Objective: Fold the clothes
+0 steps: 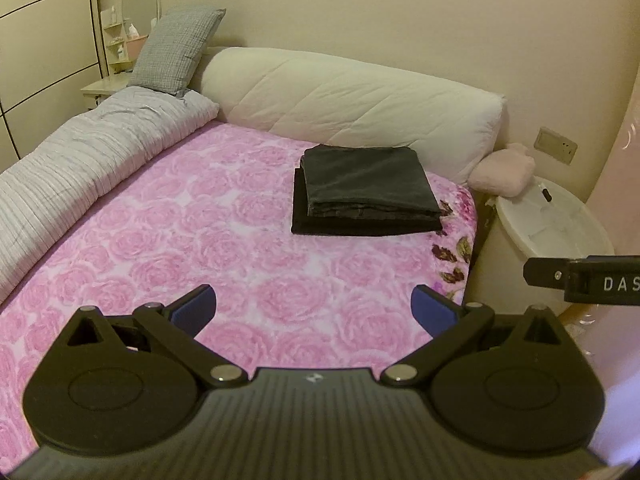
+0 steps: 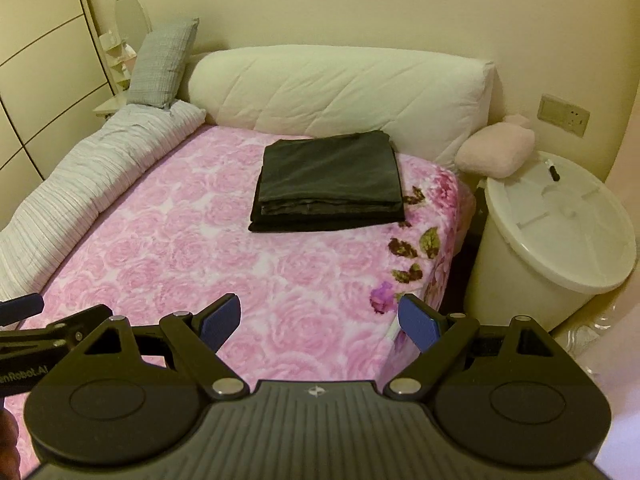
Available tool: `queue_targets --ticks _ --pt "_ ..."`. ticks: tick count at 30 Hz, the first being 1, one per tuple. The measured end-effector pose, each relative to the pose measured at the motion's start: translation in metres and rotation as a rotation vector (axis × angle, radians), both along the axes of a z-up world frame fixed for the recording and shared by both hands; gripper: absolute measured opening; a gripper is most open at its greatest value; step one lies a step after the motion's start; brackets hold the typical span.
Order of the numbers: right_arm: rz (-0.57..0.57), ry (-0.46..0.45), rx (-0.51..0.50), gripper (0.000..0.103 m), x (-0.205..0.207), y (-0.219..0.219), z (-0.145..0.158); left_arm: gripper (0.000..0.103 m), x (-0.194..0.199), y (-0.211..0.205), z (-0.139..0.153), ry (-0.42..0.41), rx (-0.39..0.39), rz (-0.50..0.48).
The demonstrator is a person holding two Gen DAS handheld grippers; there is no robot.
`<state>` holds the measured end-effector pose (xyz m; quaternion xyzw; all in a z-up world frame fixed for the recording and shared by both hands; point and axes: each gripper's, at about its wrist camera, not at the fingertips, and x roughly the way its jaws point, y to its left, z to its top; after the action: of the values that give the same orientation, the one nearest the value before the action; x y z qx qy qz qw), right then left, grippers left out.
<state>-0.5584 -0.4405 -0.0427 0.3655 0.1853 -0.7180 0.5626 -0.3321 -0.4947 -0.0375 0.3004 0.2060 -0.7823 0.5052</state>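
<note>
A stack of folded dark clothes (image 1: 366, 192) lies on the pink rose-patterned bed (image 1: 240, 264), near the long white bolster. The same stack of clothes (image 2: 330, 182) shows in the right wrist view, a grey-green piece on top of a black one. My left gripper (image 1: 314, 310) hovers open over the bed, well short of the stack, with nothing between its blue pads. My right gripper (image 2: 320, 320) is open too, near the bed's right edge (image 2: 424, 280), and holds nothing. The tip of the right gripper (image 1: 580, 280) enters the left wrist view at its right side.
A white lidded bin (image 2: 556, 232) stands beside the bed on the right, a pink plush pillow (image 2: 496, 152) above it. A striped grey quilt (image 1: 80, 168) lies rolled along the left side, with a grey cushion (image 1: 176, 52) and the white bolster (image 1: 352, 100) at the head.
</note>
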Motion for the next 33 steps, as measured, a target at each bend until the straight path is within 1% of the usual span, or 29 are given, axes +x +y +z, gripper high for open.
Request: queue_targets --ticks 9,20,33 --pt "0.000 0.036 -0.013 0.088 0.003 0.010 0.012 0.102 -0.011 0.010 0.003 -0.009 -0.036 0.007" --pt "-0.008 0.044 -0.011 0.088 -0.001 0.016 0.012 0.102 -0.017 0.008 0.002 -0.010 -0.027 0.011" --pt "0.007 0.044 -0.009 0.088 -0.001 0.014 0.011 0.103 -0.015 0.006 0.000 -0.021 -0.027 0.014"
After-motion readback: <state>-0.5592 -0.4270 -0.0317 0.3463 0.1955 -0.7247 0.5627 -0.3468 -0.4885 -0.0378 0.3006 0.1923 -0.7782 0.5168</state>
